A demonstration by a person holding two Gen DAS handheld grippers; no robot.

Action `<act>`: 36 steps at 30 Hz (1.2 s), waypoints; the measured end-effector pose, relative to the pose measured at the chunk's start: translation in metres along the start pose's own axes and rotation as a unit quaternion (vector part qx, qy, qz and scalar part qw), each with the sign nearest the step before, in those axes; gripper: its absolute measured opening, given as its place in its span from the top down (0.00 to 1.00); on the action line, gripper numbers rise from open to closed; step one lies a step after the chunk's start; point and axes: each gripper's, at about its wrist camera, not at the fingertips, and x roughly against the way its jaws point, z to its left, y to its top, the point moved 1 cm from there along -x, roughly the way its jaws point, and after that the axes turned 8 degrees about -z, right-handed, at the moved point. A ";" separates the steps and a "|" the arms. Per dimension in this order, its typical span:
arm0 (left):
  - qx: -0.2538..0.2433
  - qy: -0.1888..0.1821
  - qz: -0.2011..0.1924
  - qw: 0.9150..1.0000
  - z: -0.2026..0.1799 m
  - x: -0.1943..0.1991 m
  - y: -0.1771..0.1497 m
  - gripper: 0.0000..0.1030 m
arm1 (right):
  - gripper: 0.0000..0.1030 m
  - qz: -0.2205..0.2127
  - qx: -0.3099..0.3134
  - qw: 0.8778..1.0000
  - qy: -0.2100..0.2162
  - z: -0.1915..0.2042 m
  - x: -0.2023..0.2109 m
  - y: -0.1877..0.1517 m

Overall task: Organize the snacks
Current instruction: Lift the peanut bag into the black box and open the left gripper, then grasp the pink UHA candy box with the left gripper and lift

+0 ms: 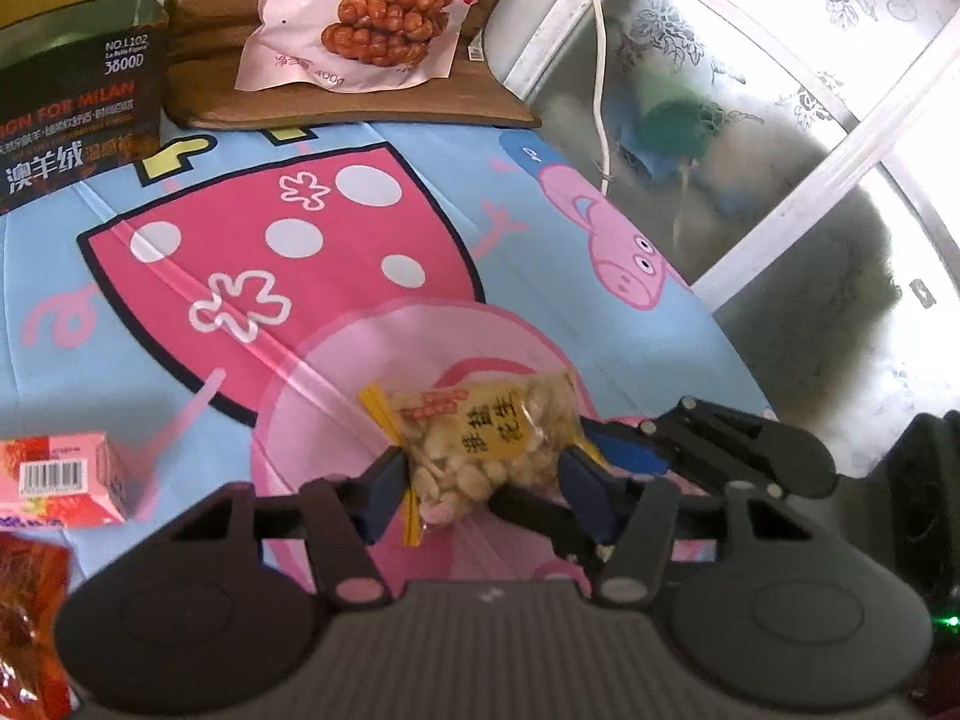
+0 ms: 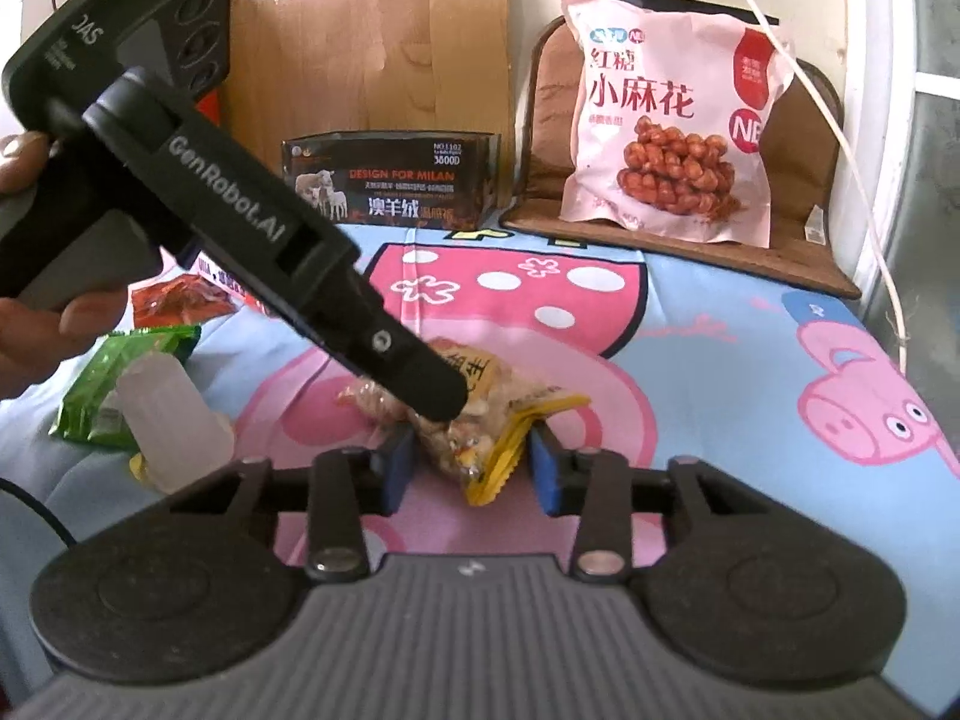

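Note:
A small clear bag of peanuts [image 1: 480, 444] with a yellow label lies on the cartoon-print sheet [image 1: 360, 252]. My left gripper [image 1: 480, 483] is shut on it, blue pads against both sides. In the right wrist view the same bag [image 2: 480, 414] sits between the blue pads of my right gripper [image 2: 471, 468], which stand apart around its yellow-edged end without pressing it. The left gripper's black body [image 2: 252, 222] reaches in from the upper left onto the bag. A large pink bag of twisted snacks [image 2: 666, 120] leans upright at the back.
A dark open box [image 2: 390, 180] stands at the back left beside a brown cushion [image 2: 690, 246]. A green packet [image 2: 138, 384], a clear wrapped item [image 2: 171, 426] and an orange packet [image 2: 180, 300] lie at left. A pink carton [image 1: 60, 486] lies left. A white cable [image 2: 840, 138] hangs at right.

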 end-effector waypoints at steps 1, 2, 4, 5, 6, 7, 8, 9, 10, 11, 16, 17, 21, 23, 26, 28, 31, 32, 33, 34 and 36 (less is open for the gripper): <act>0.004 -0.001 -0.007 1.000 0.001 0.004 0.003 0.46 | 0.63 -0.006 0.006 1.000 0.002 0.001 0.000 0.004; 0.007 -0.001 -0.016 1.000 0.004 0.009 0.008 0.46 | 0.63 -0.012 0.014 1.000 0.003 0.001 -0.002 0.009; 0.013 0.001 -0.042 0.999 0.010 0.025 0.020 0.46 | 0.64 -0.026 0.027 0.999 0.007 0.001 -0.009 0.021; 0.016 0.002 -0.054 0.998 0.015 0.032 0.026 0.46 | 0.64 -0.035 0.027 0.999 0.012 -0.001 -0.013 0.029; 0.021 0.005 -0.068 0.997 0.021 0.040 0.034 0.46 | 0.64 -0.043 0.024 0.999 0.019 -0.003 -0.019 0.037; 0.025 0.009 -0.081 0.996 0.027 0.048 0.040 0.46 | 0.64 -0.049 0.020 0.998 0.028 -0.004 -0.026 0.047; 0.031 0.014 -0.093 0.995 0.034 0.055 0.047 0.46 | 0.64 -0.054 0.017 0.998 0.038 -0.005 -0.034 0.057; 0.039 0.022 -0.107 0.993 0.043 0.064 0.055 0.46 | 0.64 -0.059 0.015 0.997 0.049 -0.005 -0.043 0.067; 0.047 0.030 -0.119 0.991 0.052 0.071 0.062 0.46 | 0.64 -0.063 0.016 0.996 0.060 -0.004 -0.053 0.077; 0.054 0.042 -0.134 0.989 0.062 0.080 0.071 0.46 | 0.64 -0.068 0.017 0.995 0.071 -0.002 -0.066 0.088; 0.094 0.106 -0.196 0.970 0.118 0.108 0.113 0.46 | 0.64 -0.080 0.009 0.990 0.118 0.014 -0.142 0.141; 0.105 0.121 -0.205 0.966 0.132 0.112 0.120 0.46 | 0.64 -0.077 0.000 0.989 0.129 0.017 -0.162 0.152; 0.147 0.178 -0.213 0.949 0.181 0.111 0.136 0.40 | 0.61 -0.043 -0.032 0.986 0.160 0.033 -0.233 0.175; 0.161 0.191 -0.212 0.945 0.199 0.107 0.138 0.38 | 0.60 -0.019 -0.031 0.987 0.159 0.044 -0.262 0.176; 0.170 0.194 -0.212 0.943 0.206 0.106 0.134 0.38 | 0.58 0.005 -0.007 0.990 0.140 0.058 -0.283 0.170; 0.160 0.184 -0.224 0.944 0.197 0.114 0.125 0.37 | 0.52 -0.008 -0.001 0.991 0.132 0.057 -0.274 0.168; 0.149 0.153 -0.238 0.948 0.183 0.132 0.099 0.36 | 0.49 -0.027 -0.003 0.990 0.138 0.049 -0.240 0.165; 0.149 0.144 -0.236 0.949 0.178 0.137 0.086 0.35 | 0.49 -0.028 -0.003 0.989 0.146 0.045 -0.224 0.162; 0.151 0.138 -0.233 0.951 0.177 0.139 0.073 0.35 | 0.49 -0.024 -0.003 0.988 0.153 0.041 -0.209 0.157; 0.155 0.133 -0.228 0.952 0.175 0.141 0.061 0.35 | 0.49 -0.020 -0.006 0.986 0.165 0.039 -0.193 0.150; 0.170 0.132 -0.218 0.952 0.173 0.144 0.037 0.35 | 0.49 -0.005 -0.006 0.980 0.201 0.035 -0.162 0.133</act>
